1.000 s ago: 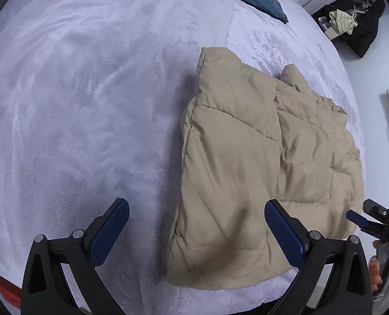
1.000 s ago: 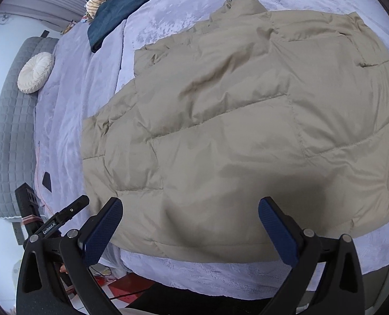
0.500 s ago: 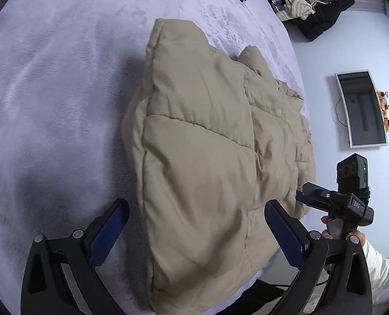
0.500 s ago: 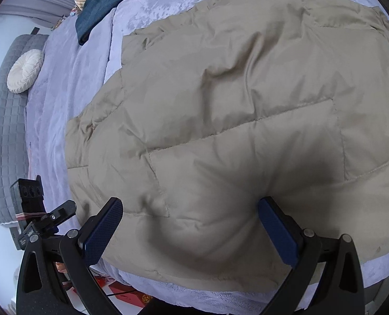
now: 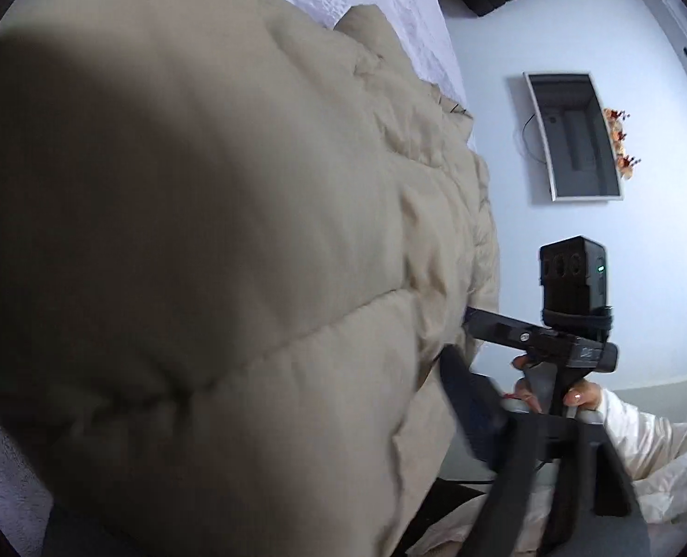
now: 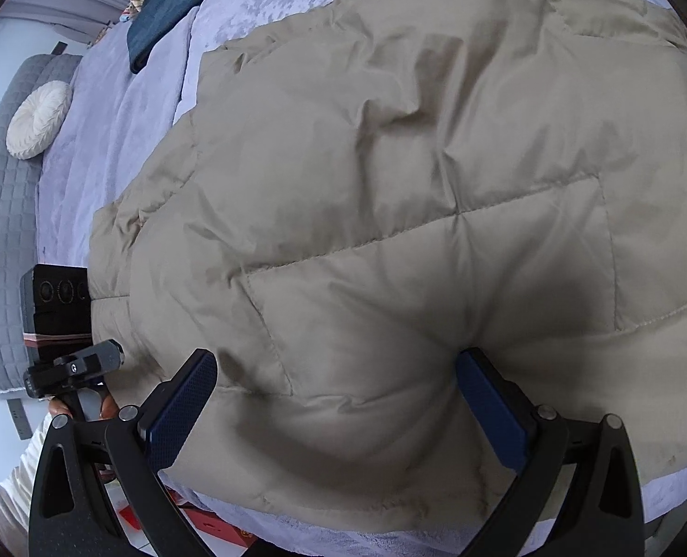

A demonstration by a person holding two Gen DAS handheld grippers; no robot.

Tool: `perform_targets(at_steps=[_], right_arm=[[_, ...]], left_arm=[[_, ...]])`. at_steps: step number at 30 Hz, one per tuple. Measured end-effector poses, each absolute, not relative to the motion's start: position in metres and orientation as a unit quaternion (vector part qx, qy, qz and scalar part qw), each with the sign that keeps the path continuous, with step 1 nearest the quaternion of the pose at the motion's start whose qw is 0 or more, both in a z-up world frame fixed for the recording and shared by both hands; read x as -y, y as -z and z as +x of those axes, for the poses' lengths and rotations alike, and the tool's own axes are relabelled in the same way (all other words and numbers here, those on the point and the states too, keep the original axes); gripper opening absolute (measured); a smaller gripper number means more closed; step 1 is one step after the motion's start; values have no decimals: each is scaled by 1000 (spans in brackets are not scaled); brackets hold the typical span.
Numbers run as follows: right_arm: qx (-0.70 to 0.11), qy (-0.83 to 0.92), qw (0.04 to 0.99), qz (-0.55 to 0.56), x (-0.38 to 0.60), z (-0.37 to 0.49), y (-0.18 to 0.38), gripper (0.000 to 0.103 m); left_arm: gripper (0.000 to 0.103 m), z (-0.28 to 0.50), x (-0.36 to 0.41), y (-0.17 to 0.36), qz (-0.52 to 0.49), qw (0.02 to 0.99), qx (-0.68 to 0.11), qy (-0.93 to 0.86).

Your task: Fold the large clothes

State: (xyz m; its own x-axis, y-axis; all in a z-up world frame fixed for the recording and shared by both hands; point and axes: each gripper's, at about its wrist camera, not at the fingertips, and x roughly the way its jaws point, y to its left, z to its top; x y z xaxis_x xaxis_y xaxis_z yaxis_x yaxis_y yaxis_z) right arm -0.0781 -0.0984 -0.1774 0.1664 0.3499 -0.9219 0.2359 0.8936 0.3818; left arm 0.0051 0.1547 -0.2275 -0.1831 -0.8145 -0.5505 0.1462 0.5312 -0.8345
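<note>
I have both tongs at the near hem of the jacket (image 6: 389, 213) on the bed (image 6: 125, 106) to lift it for folding: the right tongs (image 6: 338, 399) wide open, pads pressed into the padding, the left tongs (image 5: 478, 417) blurred, grip unclear.

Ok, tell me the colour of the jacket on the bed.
Beige, or light tan; the jacket shows best in the right wrist view.

Jacket (image 6: 389, 195), jeans (image 6: 167, 4) on bed (image 6: 125, 106)

Beige puffer jacket (image 6: 389, 213) spread flat on lavender bed (image 6: 125, 139) (quilted panels, creased), hem at near edge.
</note>
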Motion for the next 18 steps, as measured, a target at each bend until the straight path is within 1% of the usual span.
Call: perform_targets(at_steps=[2, 5, 8, 9, 10, 11, 12, 13, 14, 18], right_arm=[[-647, -42, 728, 222, 98, -78, 175, 103], [-642, -54, 732, 220, 100, -79, 159, 103], [-612, -42, 762, 206, 110, -82, 136, 103], [-601, -36, 772, 203, 114, -83, 131, 97], [-587, -29, 784, 200, 120, -83, 126, 89], [-583, -21, 788, 197, 124, -81, 125, 60], [-582, -10, 790, 194, 129, -78, 127, 33], [-578, -6, 792, 197, 134, -75, 129, 27], [-572, -8, 795, 201, 139, -71, 132, 22], [-567, -22, 800, 196, 147, -53, 150, 18]], left_arm=[[36, 6, -156, 227, -260, 585, -651, 408], [30, 5, -159, 213, -260, 594, -642, 408], [30, 1, -156, 195, -254, 604, -635, 410], [30, 0, -154, 190, -251, 607, -635, 407], [30, -1, -152, 184, -248, 610, -635, 404], [30, -3, -151, 176, -245, 614, -634, 401], [30, -4, -149, 169, -242, 618, -633, 398], [30, -6, -146, 160, -238, 623, -633, 393], [30, -9, -143, 153, -235, 627, -632, 389], [30, -21, -124, 113, -206, 654, -630, 364]])
